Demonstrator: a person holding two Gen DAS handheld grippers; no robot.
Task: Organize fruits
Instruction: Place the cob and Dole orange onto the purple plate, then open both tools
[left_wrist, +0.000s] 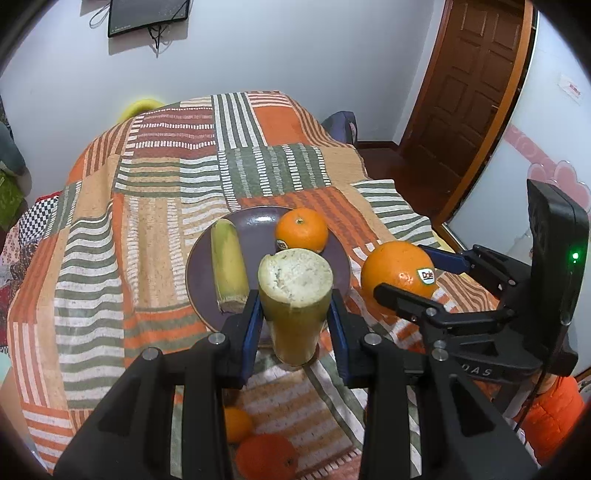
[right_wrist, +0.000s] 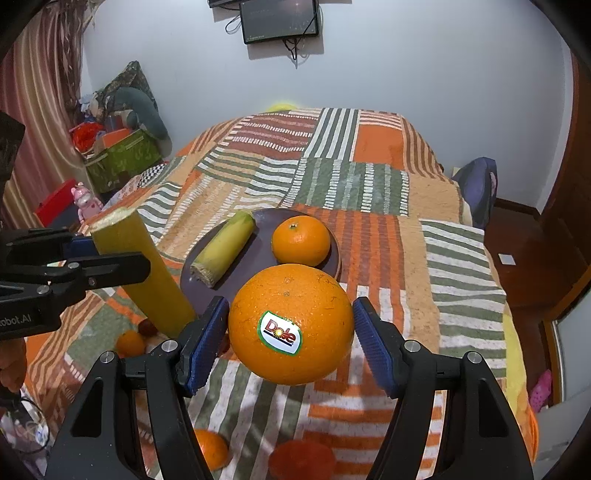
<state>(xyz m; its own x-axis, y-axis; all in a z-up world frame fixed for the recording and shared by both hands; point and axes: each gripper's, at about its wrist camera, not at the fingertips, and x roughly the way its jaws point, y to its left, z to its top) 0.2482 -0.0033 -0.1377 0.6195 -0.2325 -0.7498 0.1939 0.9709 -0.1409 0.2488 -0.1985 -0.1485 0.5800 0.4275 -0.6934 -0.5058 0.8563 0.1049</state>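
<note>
while gripped: orange (right_wrist: 290, 325) between tongs (right_wrist: 290, 341)

The plate (right_wrist: 334, 254) has bare room only at its near edge; a cane piece (right_wrist: 223, 253) blocks the left, a small orange (right_wrist: 301, 240) the right.

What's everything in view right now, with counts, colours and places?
Plate: 1, dark purple, on the bedspread.
Cane piece on plate: 1, yellow-green, lying flat.
Orange on plate: 1, orange.
Held cane piece: 1, yellow-green, in left hand-held gripper.
Dole orange: 1, orange, in right hand-held gripper.
Loose oranges: at least 2, orange, near edge.
Bedspread: 1, striped patchwork.
</note>
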